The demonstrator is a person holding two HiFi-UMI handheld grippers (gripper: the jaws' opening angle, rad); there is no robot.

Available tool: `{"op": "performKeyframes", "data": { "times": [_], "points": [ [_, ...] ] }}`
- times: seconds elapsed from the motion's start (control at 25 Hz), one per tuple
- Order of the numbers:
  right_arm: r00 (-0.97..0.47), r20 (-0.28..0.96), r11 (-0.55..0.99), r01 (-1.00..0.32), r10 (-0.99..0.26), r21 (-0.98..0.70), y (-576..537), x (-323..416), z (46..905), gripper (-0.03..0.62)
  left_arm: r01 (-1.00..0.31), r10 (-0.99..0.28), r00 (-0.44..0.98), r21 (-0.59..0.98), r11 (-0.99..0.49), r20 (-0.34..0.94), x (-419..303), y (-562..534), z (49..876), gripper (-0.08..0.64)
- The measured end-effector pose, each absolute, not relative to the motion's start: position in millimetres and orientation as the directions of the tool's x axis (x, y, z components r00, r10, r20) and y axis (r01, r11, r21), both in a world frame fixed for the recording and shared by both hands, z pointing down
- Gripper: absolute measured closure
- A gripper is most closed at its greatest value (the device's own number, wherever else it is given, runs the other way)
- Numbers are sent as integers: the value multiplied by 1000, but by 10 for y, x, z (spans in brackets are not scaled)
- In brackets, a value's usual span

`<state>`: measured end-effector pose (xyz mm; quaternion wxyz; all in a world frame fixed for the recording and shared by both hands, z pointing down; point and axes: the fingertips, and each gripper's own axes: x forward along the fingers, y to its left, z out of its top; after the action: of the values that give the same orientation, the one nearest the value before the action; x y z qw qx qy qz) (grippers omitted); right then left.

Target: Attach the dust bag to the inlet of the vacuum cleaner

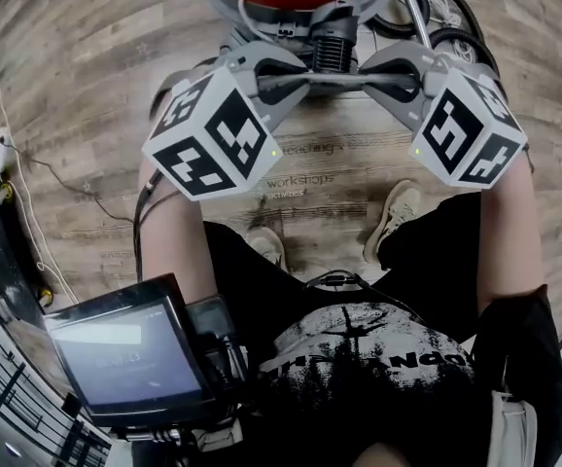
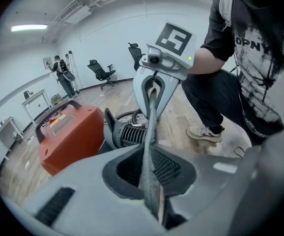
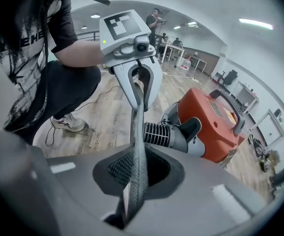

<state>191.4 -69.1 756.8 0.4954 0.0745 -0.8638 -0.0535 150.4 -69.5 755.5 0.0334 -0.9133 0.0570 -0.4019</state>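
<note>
The dust bag (image 2: pixel 149 151) is stretching taut between the 2 grippers, showing as a thin grey fabric strip seen edge-on. The left gripper (image 3: pixel 138 90) is clamping 1 end, its jaws closed on the fabric. The right gripper (image 2: pixel 154 88) is gripping the other end the same way. The bag is sitting just in front of the ribbed grey fitting (image 3: pixel 164 134) of the orange vacuum cleaner (image 3: pixel 215 124) — contact cannot be confirmed. The cleaner is standing on the wooden floor (image 1: pixel 87 86), beyond the person's shoes (image 1: pixel 398 212).

place: open office | office chairs (image 2: pixel 101 73) | desks (image 2: pixel 35 101) | plank floor (image 1: pixel 77 86)
</note>
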Motion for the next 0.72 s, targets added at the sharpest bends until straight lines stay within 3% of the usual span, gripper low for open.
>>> {"op": "performKeyframes", "data": {
  "times": [0.72],
  "points": [
    [-464, 838, 941, -301, -286, 154, -659, 2071, 7784, 566, -27, -192, 651, -231, -973, 735, 1653, -793, 7661, 511]
  ]
}}
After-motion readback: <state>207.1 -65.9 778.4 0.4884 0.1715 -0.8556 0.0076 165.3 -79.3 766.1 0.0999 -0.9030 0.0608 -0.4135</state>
